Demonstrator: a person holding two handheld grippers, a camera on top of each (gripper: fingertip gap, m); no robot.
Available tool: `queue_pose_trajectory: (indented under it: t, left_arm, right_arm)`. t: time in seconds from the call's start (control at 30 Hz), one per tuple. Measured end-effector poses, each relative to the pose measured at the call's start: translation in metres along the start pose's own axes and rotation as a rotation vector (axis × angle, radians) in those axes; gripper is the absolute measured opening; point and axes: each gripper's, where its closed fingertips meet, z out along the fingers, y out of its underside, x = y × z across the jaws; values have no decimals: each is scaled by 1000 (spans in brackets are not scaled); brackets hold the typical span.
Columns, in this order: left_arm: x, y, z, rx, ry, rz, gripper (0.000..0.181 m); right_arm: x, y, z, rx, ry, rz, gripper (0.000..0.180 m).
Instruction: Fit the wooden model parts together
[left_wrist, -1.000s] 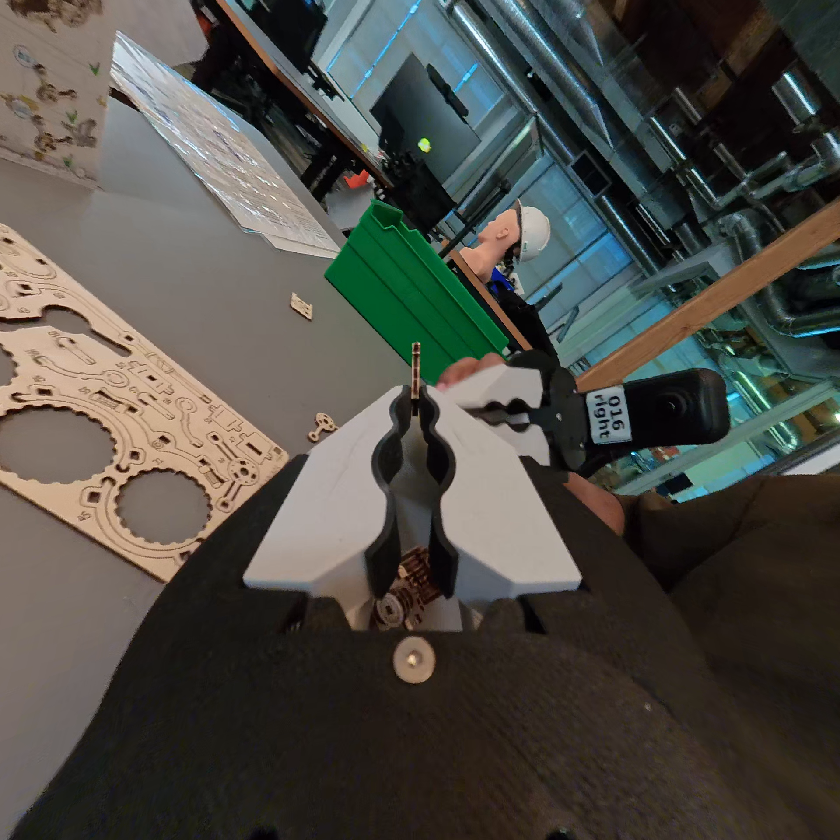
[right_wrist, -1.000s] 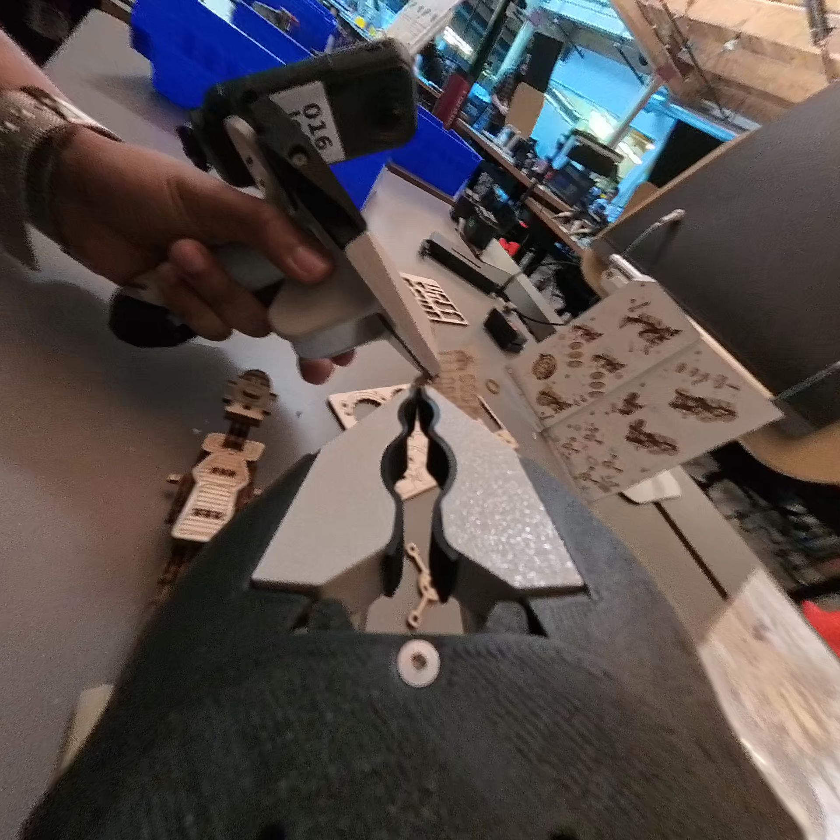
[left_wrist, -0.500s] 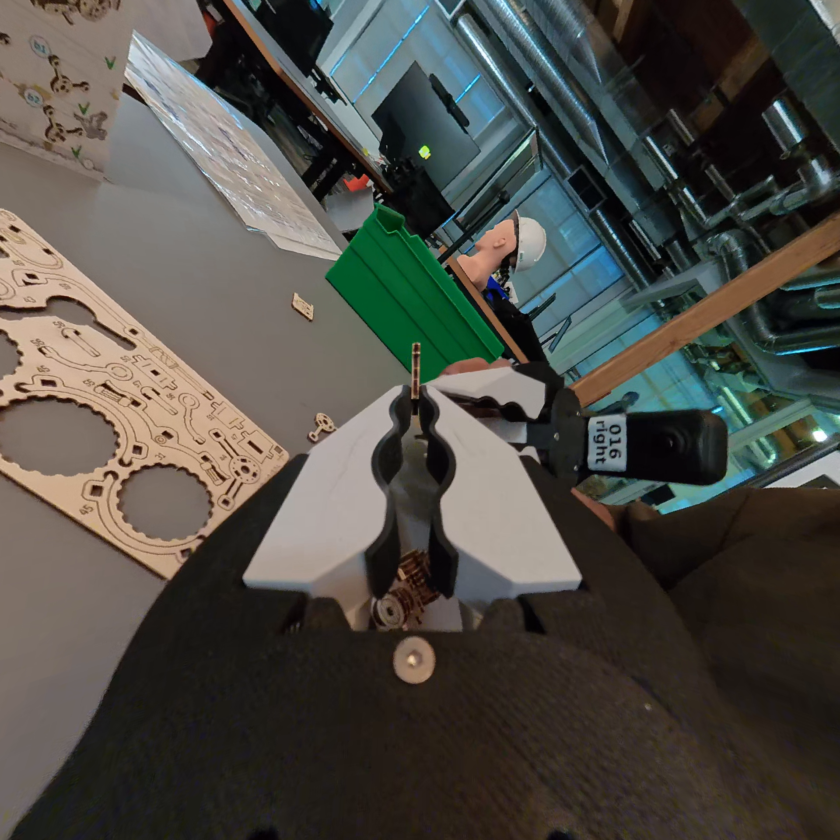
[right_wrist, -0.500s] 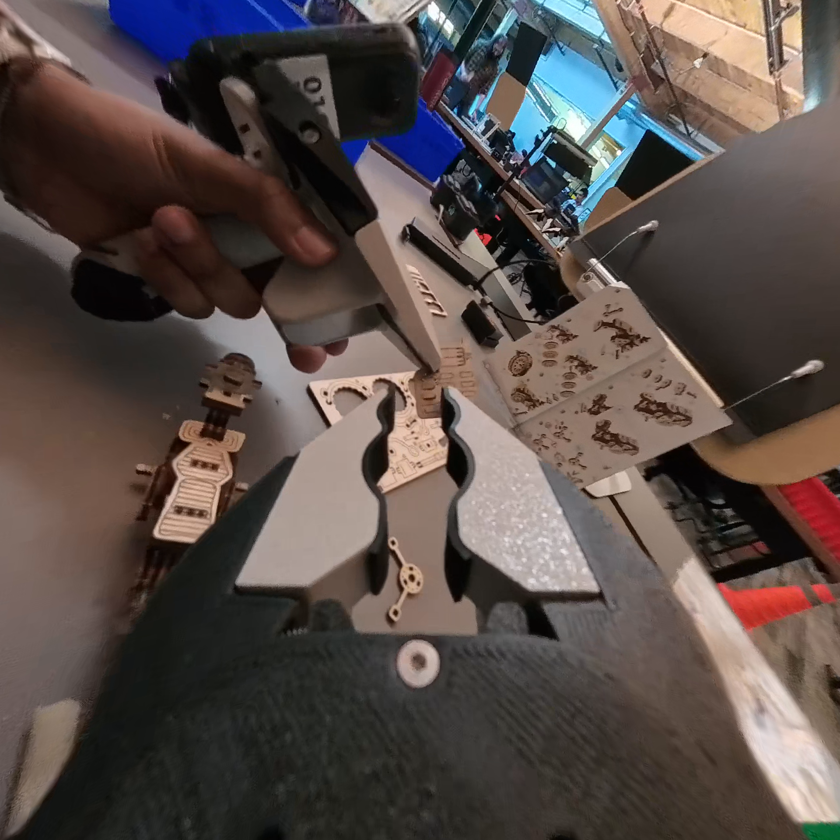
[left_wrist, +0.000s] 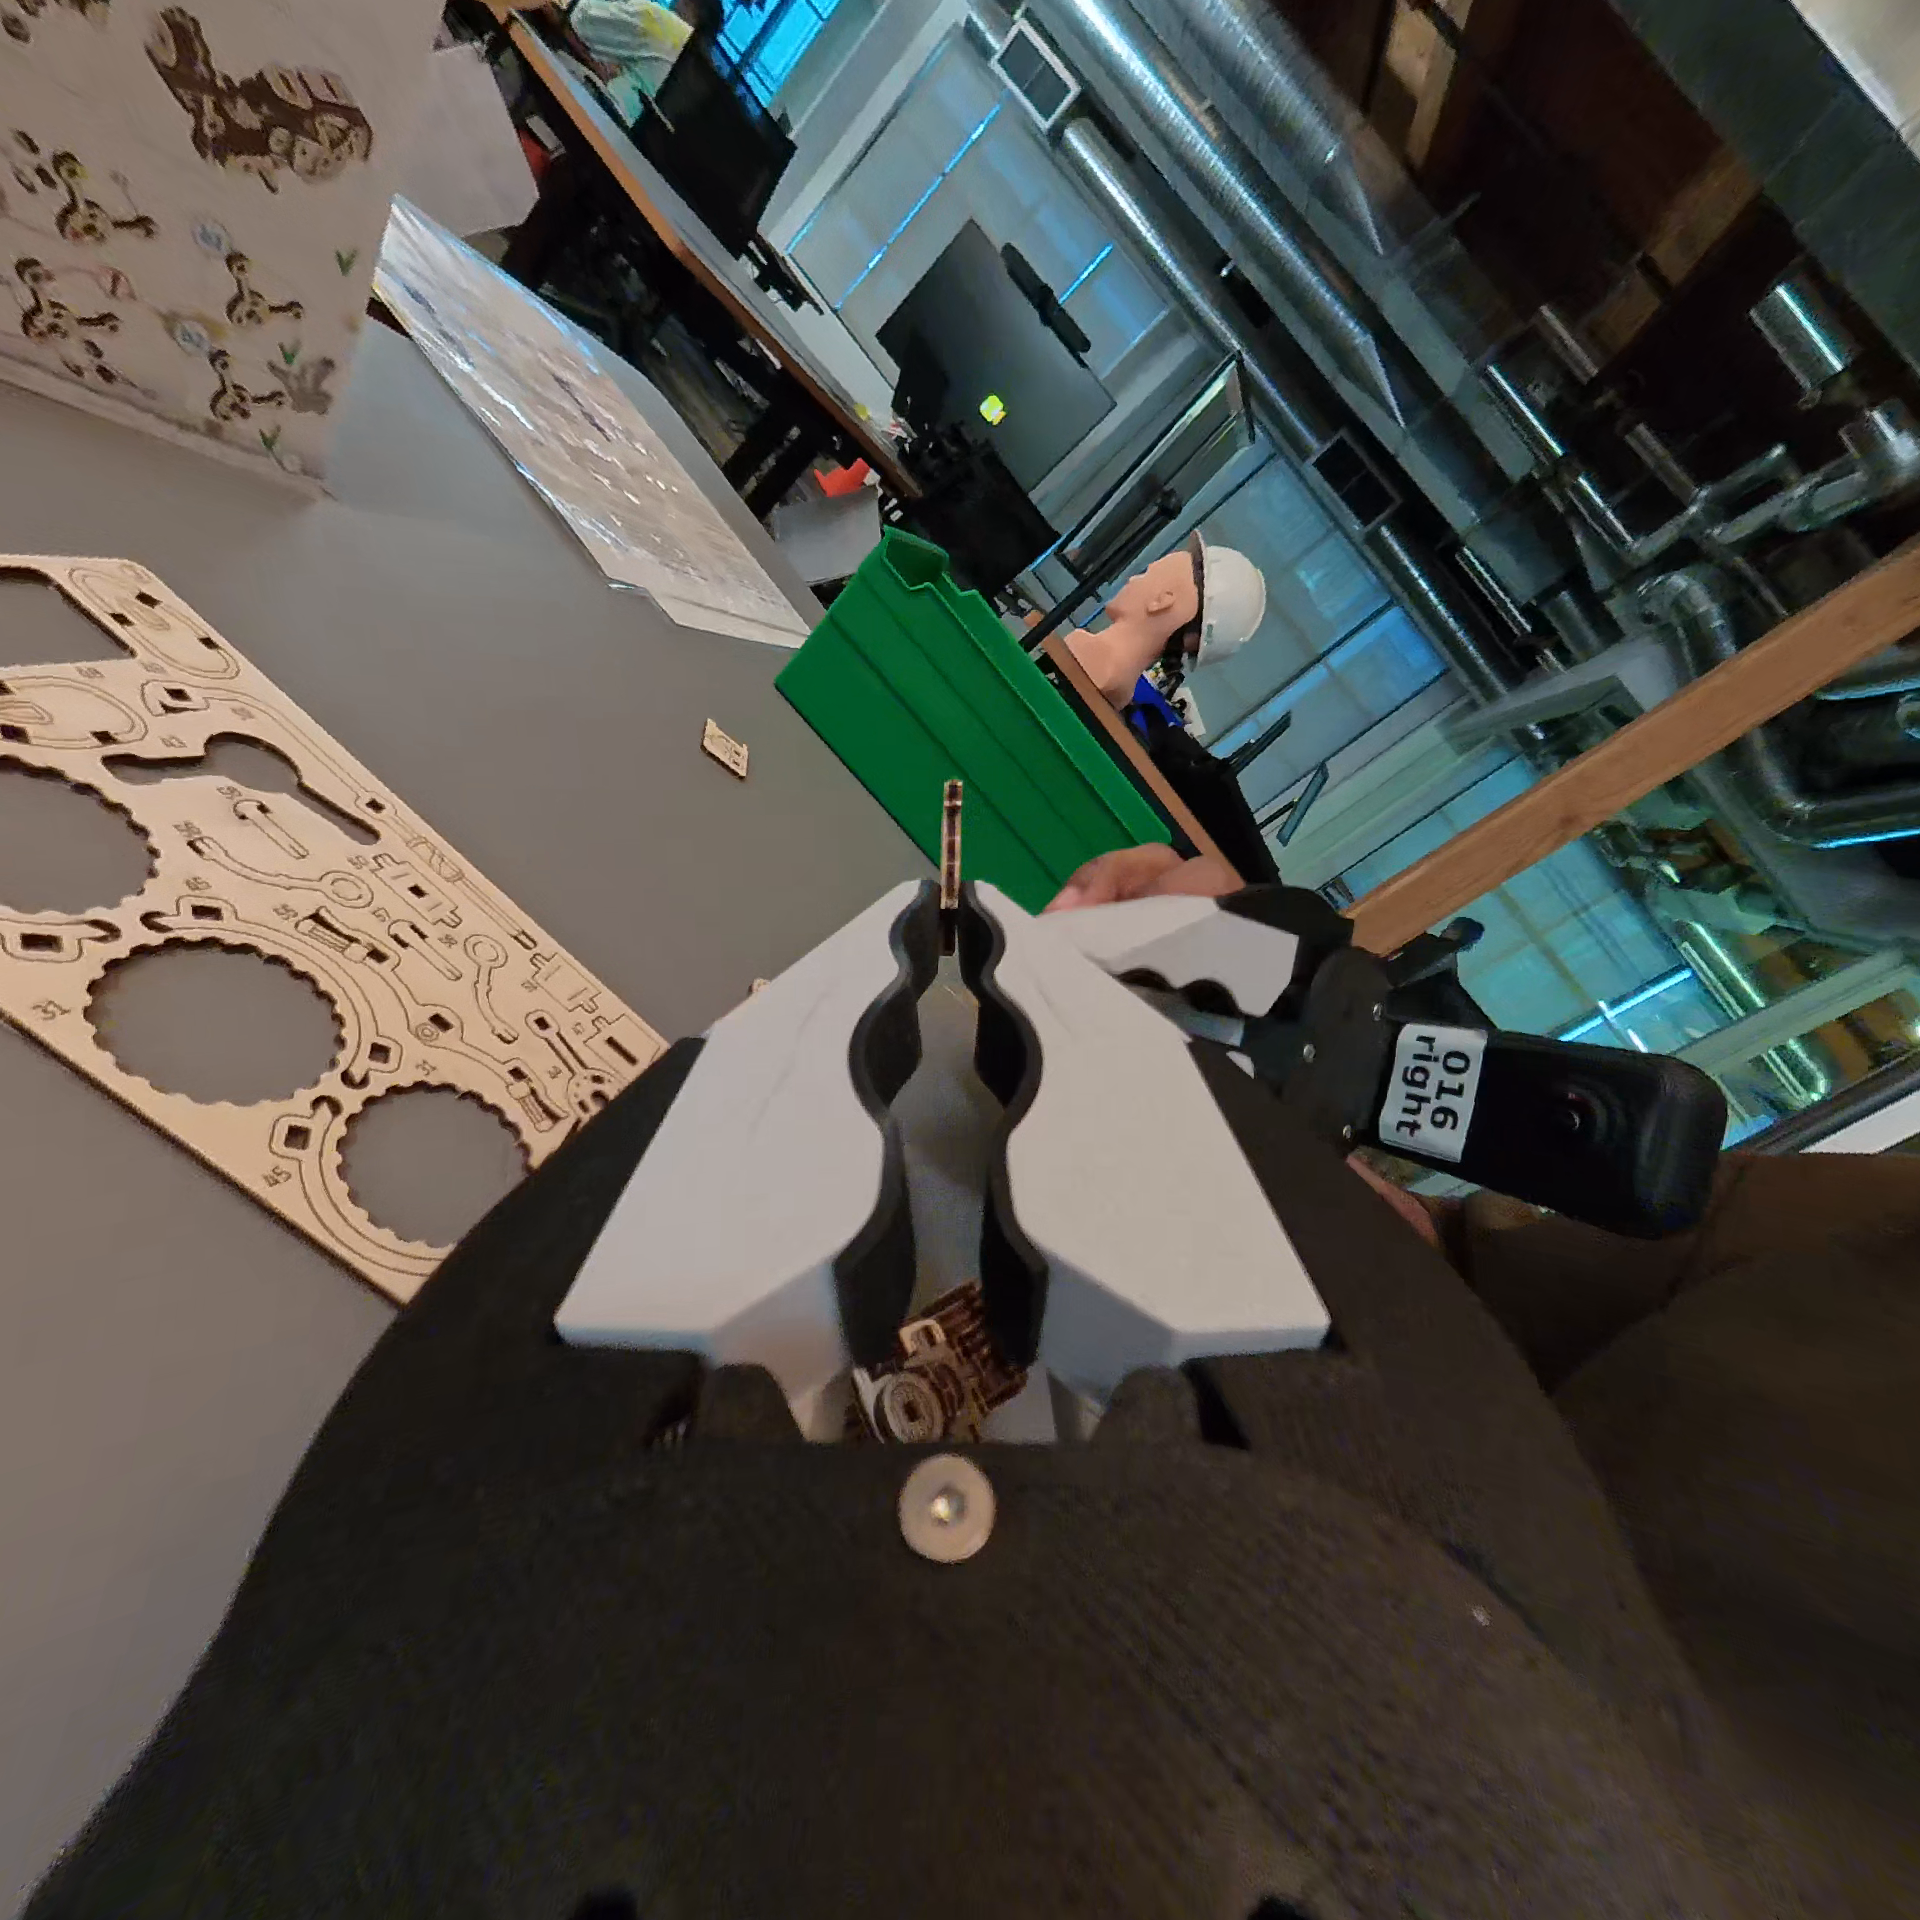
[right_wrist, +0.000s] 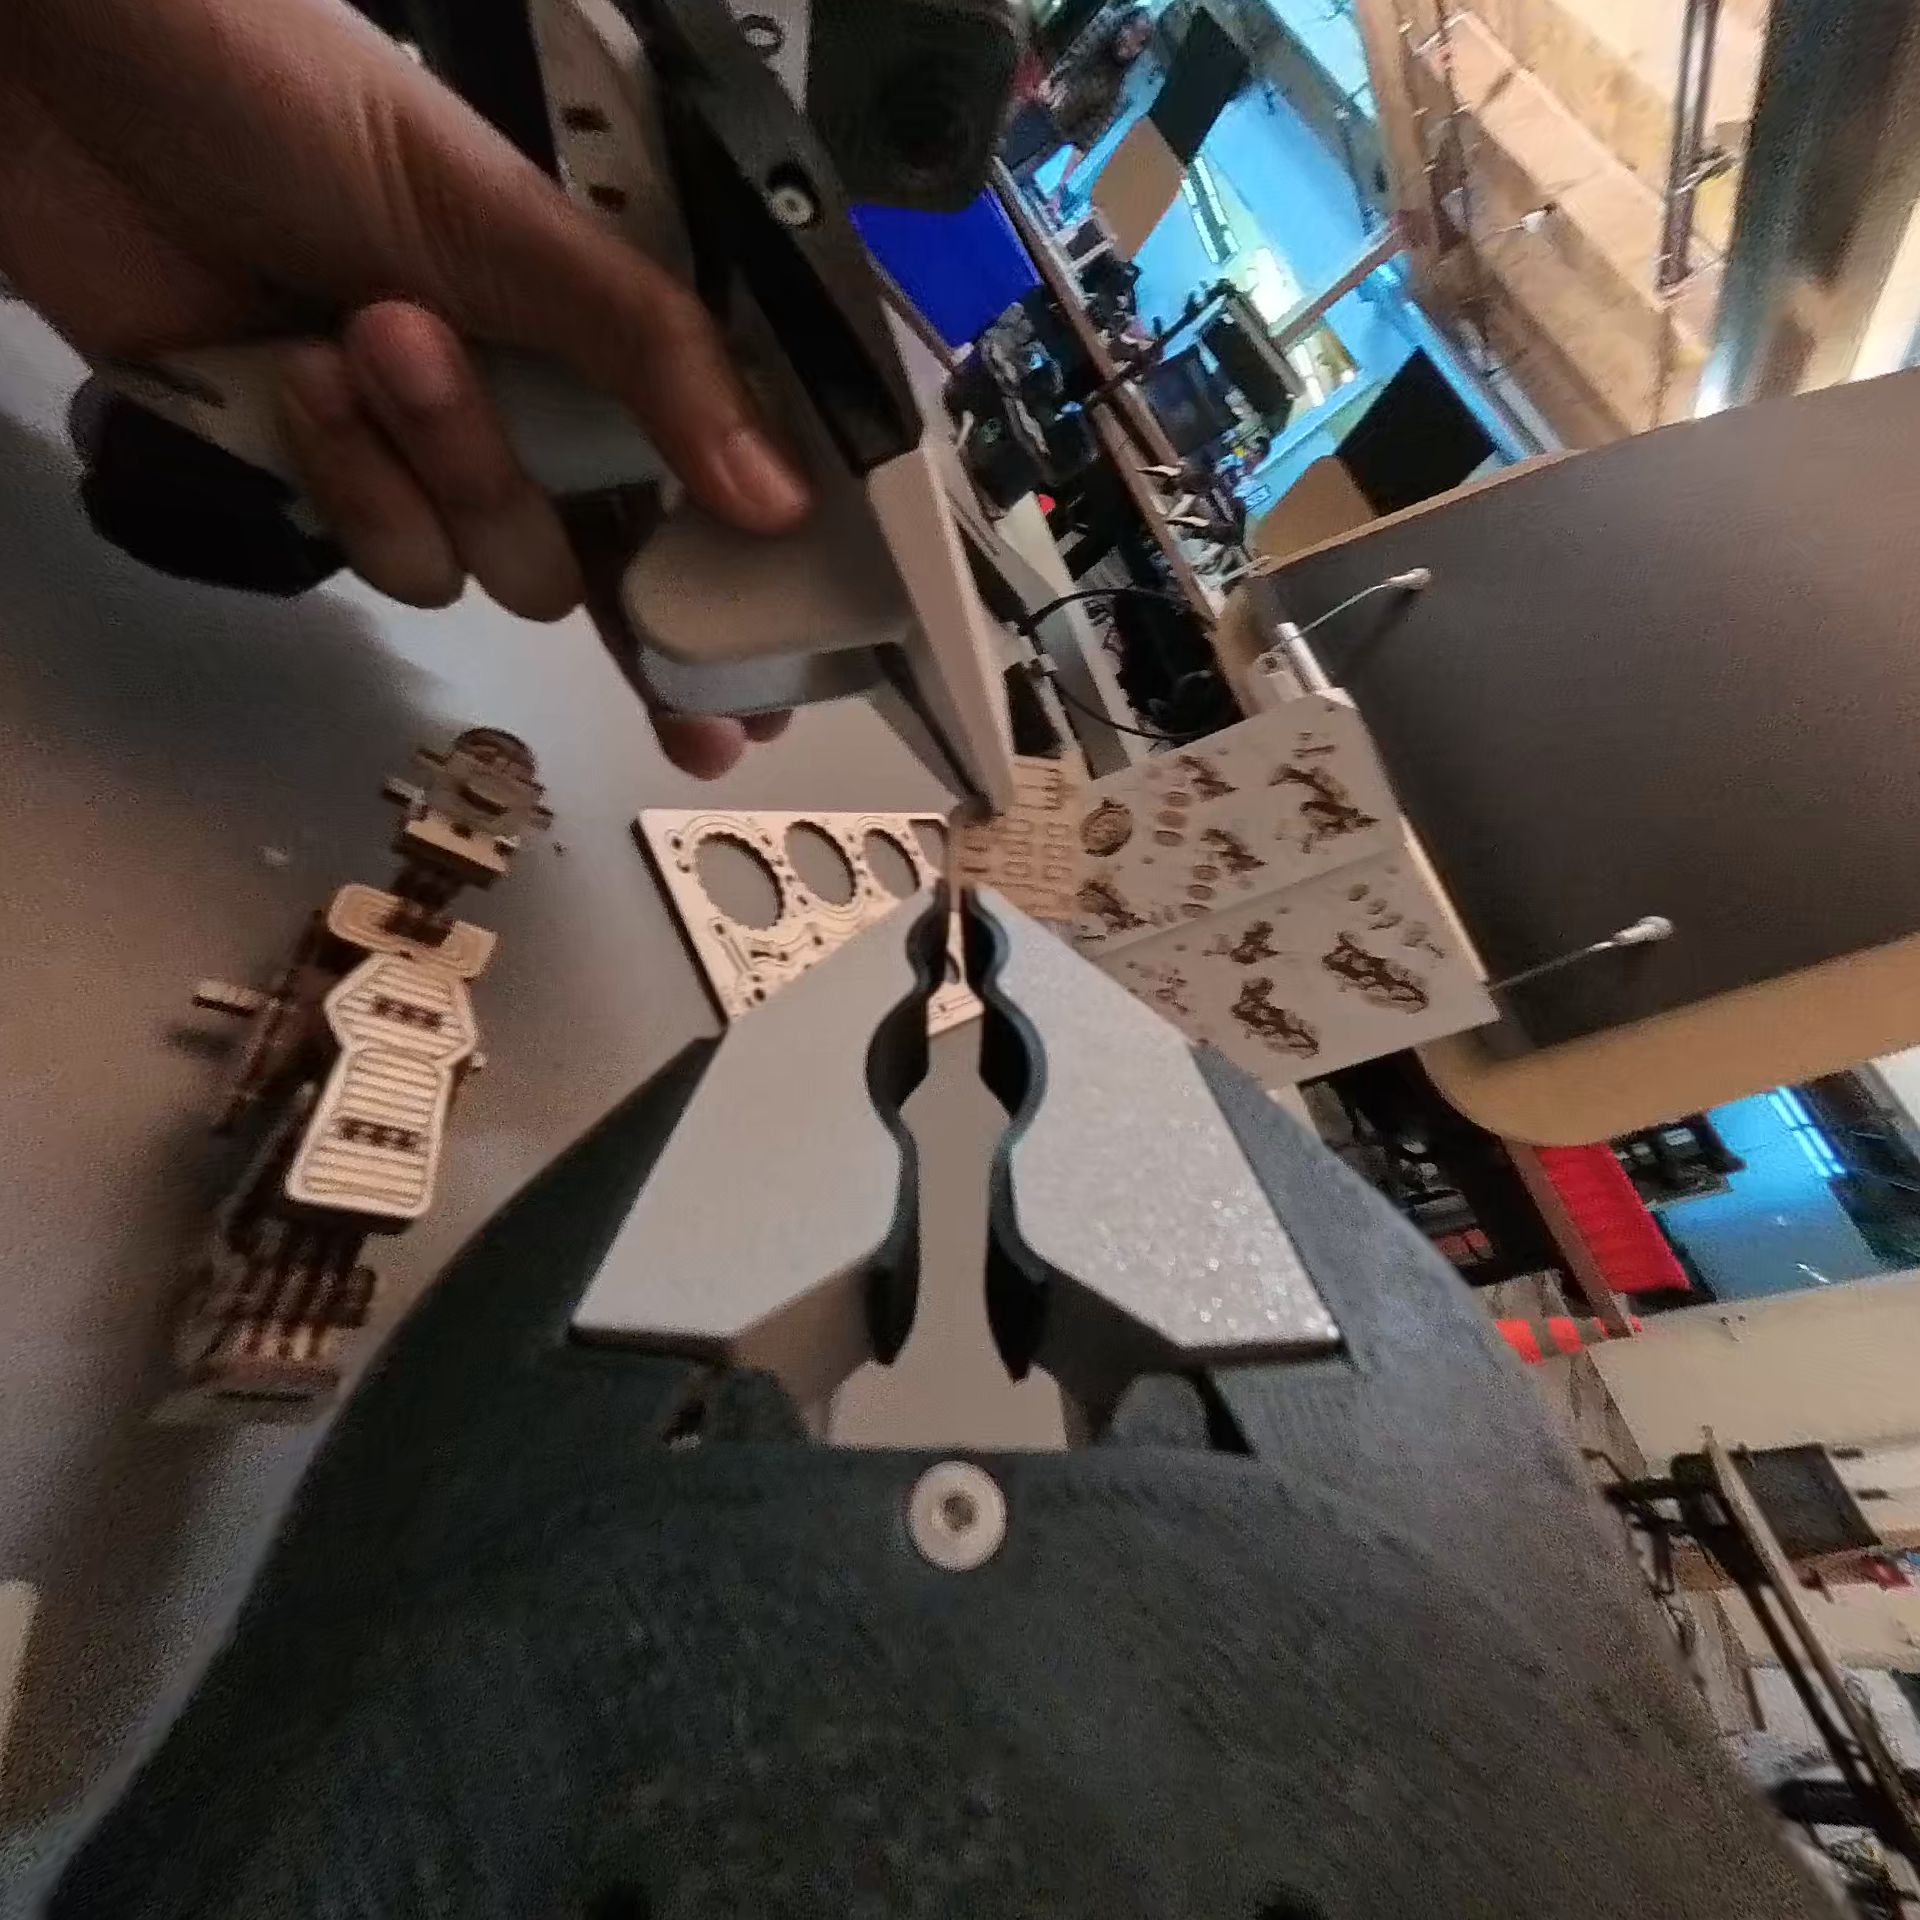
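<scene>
My left gripper is shut on a thin wooden piece that stands edge-on above its fingertips. In the right wrist view the left gripper, held by a hand, points down with the piece at its tip. My right gripper sits just below that tip, jaws closed to a thin slit with nothing seen between them. It also shows in the left wrist view, close to the right of the left fingertips. A partly built wooden model lies on the grey table.
A laser-cut wooden sheet with round holes lies left of the grippers; it also shows in the right wrist view. A small loose part, a green bin and an instruction booklet stand beyond. A black panel rises at right.
My right gripper opened half a second ago and has closed again. It has moved nearer under the left gripper's tip. The left gripper has kept hold of its piece.
</scene>
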Motion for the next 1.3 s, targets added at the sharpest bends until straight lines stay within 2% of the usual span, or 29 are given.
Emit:
queue_pose_trajectory:
  t: [0.13,0.27,0.37,0.43,0.6,0.67,0.77,0.87,1.03,1.3]
  left_arm:
    - [1,8,3,-36,19,-23,1]
    - [5,12,5,-42,45,-84,1]
    - [5,8,4,-16,72,-172,1]
    - [7,3,2,10,99,-214,1]
    - [6,2,2,3,71,-134,1]
    - [5,1,1,18,75,-132,1]
    - [7,-3,-1,42,107,-122,1]
    - [14,-5,-2,53,160,-117,1]
    - [23,-6,-2,52,227,-106,0]
    - [38,-5,-4,41,324,-89,0]
  right_arm:
    - [2,2,1,15,-5,99,21]
    - [-1,0,2,12,0,52,18]
    - [-4,-3,2,23,-8,51,2]
    - [-11,-5,2,26,-48,60,0]
    - [-7,-16,0,65,-28,55,0]
    - [0,-19,-2,96,-12,171,2]
    - [20,-8,-4,134,23,441,21]
    - [29,2,-5,184,-45,773,38]
    - [19,-16,-9,312,-274,1039,26]
    - [20,-27,-16,389,-368,1167,12]
